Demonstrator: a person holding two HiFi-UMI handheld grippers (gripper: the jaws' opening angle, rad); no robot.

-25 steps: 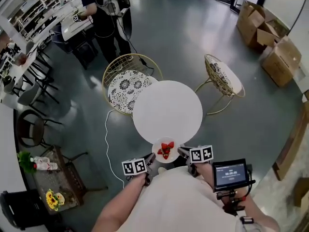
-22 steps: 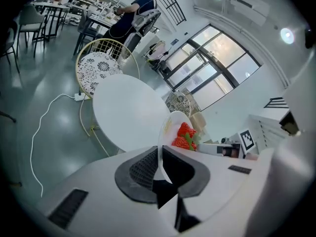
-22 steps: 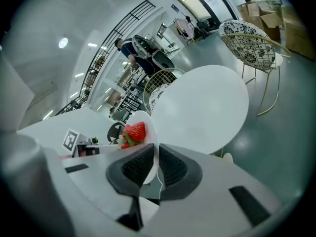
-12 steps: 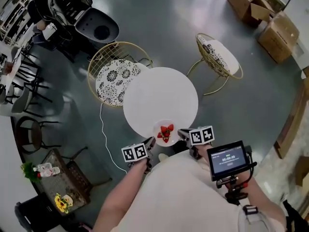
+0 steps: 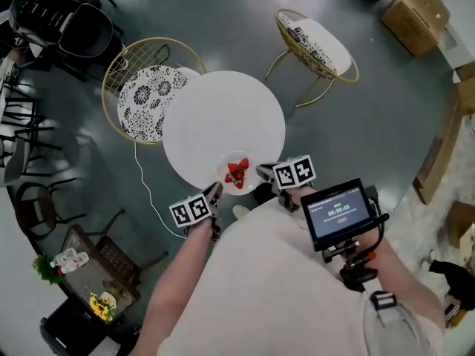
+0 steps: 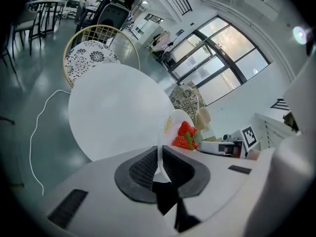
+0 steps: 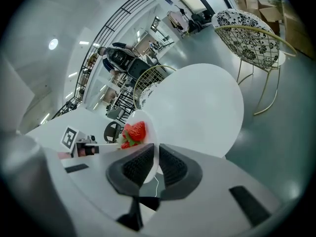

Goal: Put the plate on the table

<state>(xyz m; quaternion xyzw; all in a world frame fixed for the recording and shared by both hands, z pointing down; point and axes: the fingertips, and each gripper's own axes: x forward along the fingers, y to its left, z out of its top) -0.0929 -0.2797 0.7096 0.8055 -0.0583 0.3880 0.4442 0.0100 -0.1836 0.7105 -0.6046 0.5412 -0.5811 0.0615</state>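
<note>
A round white desk (image 5: pixel 215 113) stands on the grey floor (image 5: pixel 356 124), with two gold wire chairs beside it: one with a patterned cushion (image 5: pixel 145 99) at its left, another (image 5: pixel 318 41) at its far right. The left hand-held gripper (image 5: pixel 215 194) is clamped on the left rim of a small white plate (image 5: pixel 227 176), and the right hand-held gripper (image 5: pixel 262 173) is clamped on the opposite rim. The plate sits over the desk's near edge; whether it touches the top cannot be told. Red strawberries (image 5: pixel 237 170) lie on it.
</note>
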